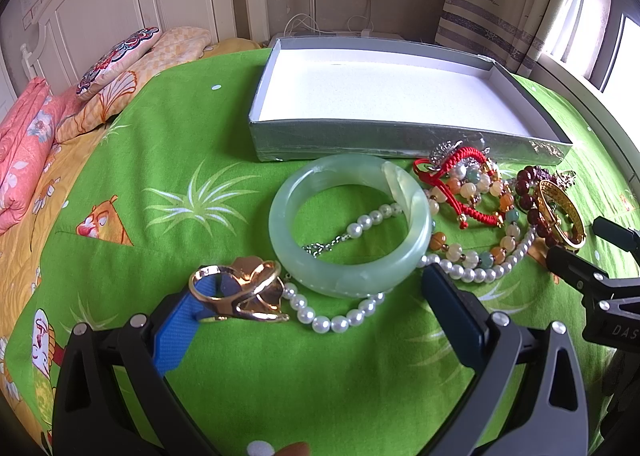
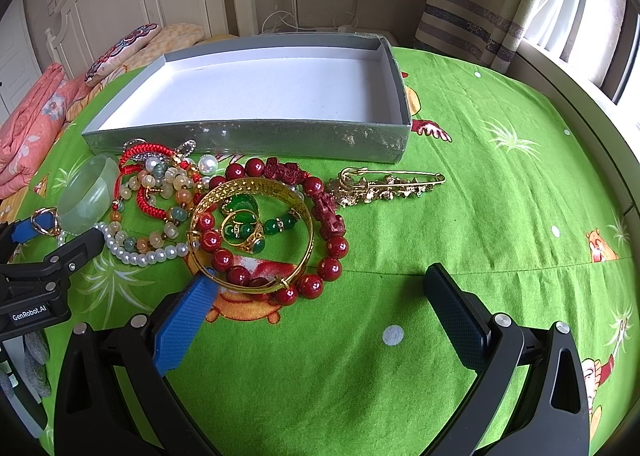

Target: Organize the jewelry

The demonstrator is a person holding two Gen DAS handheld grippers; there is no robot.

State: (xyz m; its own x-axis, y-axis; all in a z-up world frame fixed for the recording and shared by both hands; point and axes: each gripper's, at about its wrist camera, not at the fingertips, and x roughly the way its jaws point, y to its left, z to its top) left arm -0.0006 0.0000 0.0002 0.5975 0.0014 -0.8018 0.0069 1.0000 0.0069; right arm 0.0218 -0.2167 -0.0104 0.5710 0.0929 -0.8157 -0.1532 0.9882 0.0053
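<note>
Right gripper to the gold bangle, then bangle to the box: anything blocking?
Nothing between the open right gripper and the gold bangle. The bangle lies tangled with the red bead bracelet; the box's near wall must be cleared.

left hand-held gripper (image 1: 316, 288) | black frame | blue, black pads | silver screws | GenRobot.AI

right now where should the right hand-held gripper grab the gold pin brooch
Probably across the leafy gold body of the gold pin brooch, coming from above. It lies flat on the green sheet, long axis left-right, clear of the pile, so the jaws should straddle its narrow width. The right hand-held gripper is open.
</note>
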